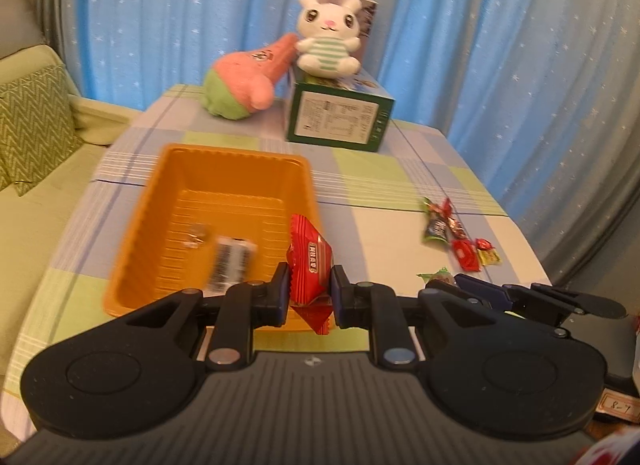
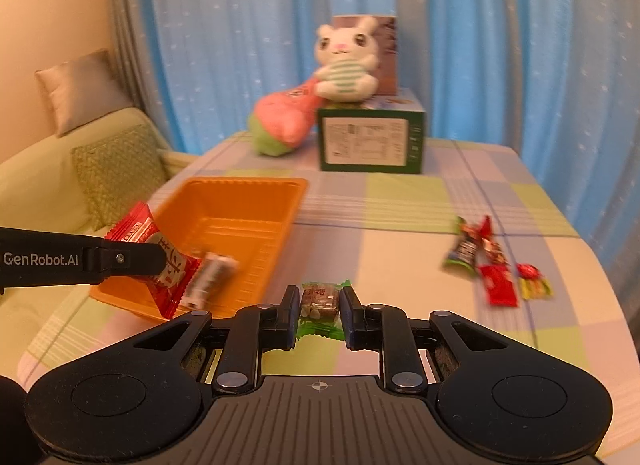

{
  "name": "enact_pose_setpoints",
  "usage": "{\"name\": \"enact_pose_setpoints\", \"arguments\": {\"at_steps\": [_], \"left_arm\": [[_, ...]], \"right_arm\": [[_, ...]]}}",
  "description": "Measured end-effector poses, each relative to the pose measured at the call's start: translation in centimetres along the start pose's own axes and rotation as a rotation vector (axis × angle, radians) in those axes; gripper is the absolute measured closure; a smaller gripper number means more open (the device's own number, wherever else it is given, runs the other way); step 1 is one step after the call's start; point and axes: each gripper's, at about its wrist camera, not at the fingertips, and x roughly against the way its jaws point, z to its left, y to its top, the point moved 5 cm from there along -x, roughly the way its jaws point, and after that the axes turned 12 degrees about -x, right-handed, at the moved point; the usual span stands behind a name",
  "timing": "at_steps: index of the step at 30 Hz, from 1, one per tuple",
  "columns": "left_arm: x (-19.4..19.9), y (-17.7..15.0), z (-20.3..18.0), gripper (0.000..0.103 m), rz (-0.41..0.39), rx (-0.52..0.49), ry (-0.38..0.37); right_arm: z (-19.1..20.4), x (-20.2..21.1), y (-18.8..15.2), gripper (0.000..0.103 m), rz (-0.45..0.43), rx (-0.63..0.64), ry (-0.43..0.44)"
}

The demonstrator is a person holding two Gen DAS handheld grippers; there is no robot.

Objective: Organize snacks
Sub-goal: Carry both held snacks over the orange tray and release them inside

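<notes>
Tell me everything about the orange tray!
The orange tray is a shiny, deep plastic rectangle with a flat rim and ribbed floor. It sits upright on the checked tablecloth, in front of the pink toy. Inside lie a silver packet and a small wrapped sweet. A red packet, held in the left gripper, hangs at its near right edge.

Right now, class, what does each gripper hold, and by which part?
The left gripper pinches a red packet across its middle. The right gripper pinches a green-wrapped candy by its sides.
</notes>
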Motion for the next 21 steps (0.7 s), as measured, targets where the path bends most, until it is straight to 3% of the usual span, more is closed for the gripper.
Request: {"name": "enact_pose_setpoints", "arguments": {"at_steps": [10, 21], "left_arm": [[0.3, 0.9, 4.7, 0.085, -0.008, 0.014, 0.017], [-2.8, 1.4, 8.1, 0.085, 0.046, -0.027, 0.024]], "right_arm": [[3.8, -2.3, 1.1, 0.081, 0.03, 0.046, 0.044], [5.5, -6.3, 1.8, 0.081, 0.084, 0.049, 0.058]]}}
